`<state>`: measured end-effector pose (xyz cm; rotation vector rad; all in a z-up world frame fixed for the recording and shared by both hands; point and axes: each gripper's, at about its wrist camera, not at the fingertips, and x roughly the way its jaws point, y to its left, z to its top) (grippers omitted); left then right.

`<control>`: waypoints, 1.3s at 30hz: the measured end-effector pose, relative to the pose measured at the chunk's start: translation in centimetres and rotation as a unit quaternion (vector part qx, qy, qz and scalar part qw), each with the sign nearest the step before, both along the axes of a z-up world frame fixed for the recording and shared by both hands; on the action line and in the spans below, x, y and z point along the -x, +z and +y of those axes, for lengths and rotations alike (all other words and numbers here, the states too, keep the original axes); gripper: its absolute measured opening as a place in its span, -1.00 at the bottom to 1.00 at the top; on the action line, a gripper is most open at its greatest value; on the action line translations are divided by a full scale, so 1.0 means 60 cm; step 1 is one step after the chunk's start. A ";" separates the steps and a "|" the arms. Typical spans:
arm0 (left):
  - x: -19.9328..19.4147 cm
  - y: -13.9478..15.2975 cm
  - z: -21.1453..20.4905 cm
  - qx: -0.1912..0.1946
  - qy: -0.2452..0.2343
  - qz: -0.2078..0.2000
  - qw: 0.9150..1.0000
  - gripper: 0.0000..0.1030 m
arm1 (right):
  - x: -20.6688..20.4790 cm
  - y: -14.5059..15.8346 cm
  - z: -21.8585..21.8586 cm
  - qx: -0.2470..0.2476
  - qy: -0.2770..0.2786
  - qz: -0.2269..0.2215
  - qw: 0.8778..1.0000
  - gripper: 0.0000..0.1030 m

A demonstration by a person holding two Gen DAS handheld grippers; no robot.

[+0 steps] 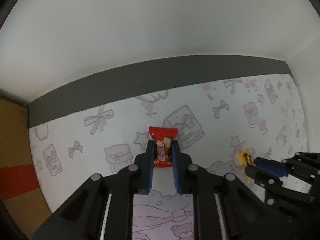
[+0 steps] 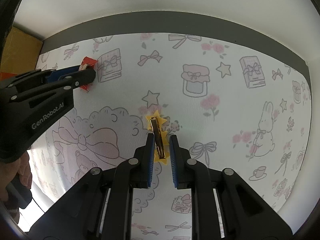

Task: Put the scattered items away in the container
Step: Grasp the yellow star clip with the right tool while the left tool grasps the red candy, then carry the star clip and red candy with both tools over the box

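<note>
L wrist: left gripper (image 1: 162,148) jaws clamped on red candy (image 1: 162,147) | R wrist: right gripper (image 2: 161,143) jaws apart astride star hair clip (image 2: 157,138), contact possibly on one side | risk: clip skids off-centre on closing

Candy packet (image 1: 163,140) left of hair clip (image 2: 158,138)

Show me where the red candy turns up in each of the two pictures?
Left wrist view: the red candy sits at centre, between the fingers of the left hand-held gripper.
Right wrist view: the same candy shows at upper left, partly hidden behind that gripper.
Shared landmark: the yellow star hair clip at the right edge of the left view lies at centre in the right view.
</note>
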<state>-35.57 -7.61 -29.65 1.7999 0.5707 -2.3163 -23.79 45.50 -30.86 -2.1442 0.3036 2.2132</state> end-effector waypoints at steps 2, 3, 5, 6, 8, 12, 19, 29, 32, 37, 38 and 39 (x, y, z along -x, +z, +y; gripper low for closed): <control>-0.001 0.001 -0.001 -0.008 0.002 0.000 1.000 -0.69 | 0.002 -0.003 -0.001 0.001 0.000 0.000 1.000 -0.71; -0.004 0.000 -0.007 -0.011 0.002 0.000 1.000 -0.69 | 0.006 -0.008 -0.001 0.001 0.000 0.000 1.000 -0.71; -0.014 0.001 -0.008 -0.016 0.005 0.001 1.000 -0.70 | 0.008 -0.011 -0.001 0.001 0.000 0.001 1.000 -0.71; -0.016 0.004 -0.008 -0.018 0.006 0.001 1.000 -0.70 | 0.005 -0.009 -0.002 0.001 -0.001 0.001 1.000 -0.71; -0.052 0.017 0.014 -0.020 0.009 0.003 1.000 -0.70 | 0.003 -0.007 -0.001 0.002 0.000 0.000 1.000 -0.73; -0.064 0.030 0.029 -0.026 0.009 0.007 1.000 -0.70 | -0.011 0.004 0.004 0.005 -0.005 0.003 1.000 -0.73; -0.065 0.089 0.050 -0.026 0.018 0.024 0.999 -0.70 | -0.027 0.039 0.013 0.009 -0.018 0.019 1.000 -0.74; -0.089 0.176 0.080 -0.010 0.031 0.068 0.997 -0.70 | -0.041 0.122 0.000 -0.012 -0.008 0.064 0.998 -0.74; -0.102 0.207 0.088 -0.004 0.037 0.083 0.996 -0.69 | -0.049 0.157 -0.006 -0.017 -0.004 0.081 0.997 -0.74; -0.139 0.260 0.092 0.005 0.046 0.106 0.993 -0.69 | -0.066 0.217 -0.027 -0.027 0.006 0.112 0.993 -0.74; -0.147 0.270 0.092 0.007 0.049 0.111 0.993 -0.69 | -0.071 0.229 -0.032 -0.029 0.008 0.118 0.993 -0.74; -0.155 0.278 0.093 0.009 0.052 0.116 0.992 -0.69 | -0.076 0.242 -0.037 -0.031 0.009 0.124 0.992 -0.74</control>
